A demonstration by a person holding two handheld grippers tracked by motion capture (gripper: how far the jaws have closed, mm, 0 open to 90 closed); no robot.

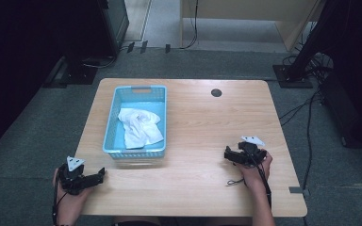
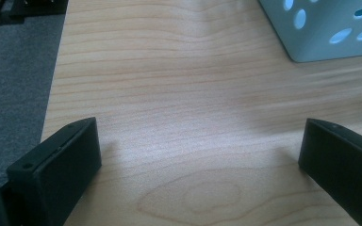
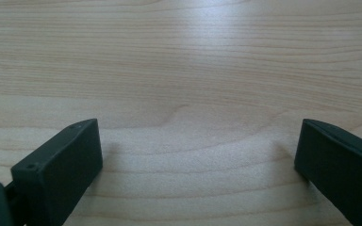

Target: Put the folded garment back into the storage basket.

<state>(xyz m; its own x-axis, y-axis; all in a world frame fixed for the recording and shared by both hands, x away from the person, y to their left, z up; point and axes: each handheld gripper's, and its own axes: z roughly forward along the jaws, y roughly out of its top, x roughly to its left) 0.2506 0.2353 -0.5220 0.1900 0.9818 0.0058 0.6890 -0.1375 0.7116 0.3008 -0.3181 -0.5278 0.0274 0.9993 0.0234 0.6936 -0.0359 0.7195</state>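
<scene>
A light blue plastic basket [image 1: 111, 122] stands on the left half of the wooden table [image 1: 207, 132], and a crumpled white cloth [image 1: 139, 126] lies inside it. My left gripper [image 1: 100, 174] rests near the table's front left corner, open, nothing between its jaws. The left gripper view shows that gripper [image 2: 200, 141] over bare wood with a corner of the basket [image 2: 325, 33] at the upper right. My right gripper [image 1: 228, 154] sits at the right side of the table, open and empty, pointing left. In the right gripper view it [image 3: 198, 141] faces bare wood.
A round dark cable hole [image 1: 216, 92] sits near the table's far edge. Grey carpet surrounds the table, with loose cables [image 1: 306, 113] on the floor at the right and dark stands at the back. A wooden desk [image 1: 245, 19] stands behind.
</scene>
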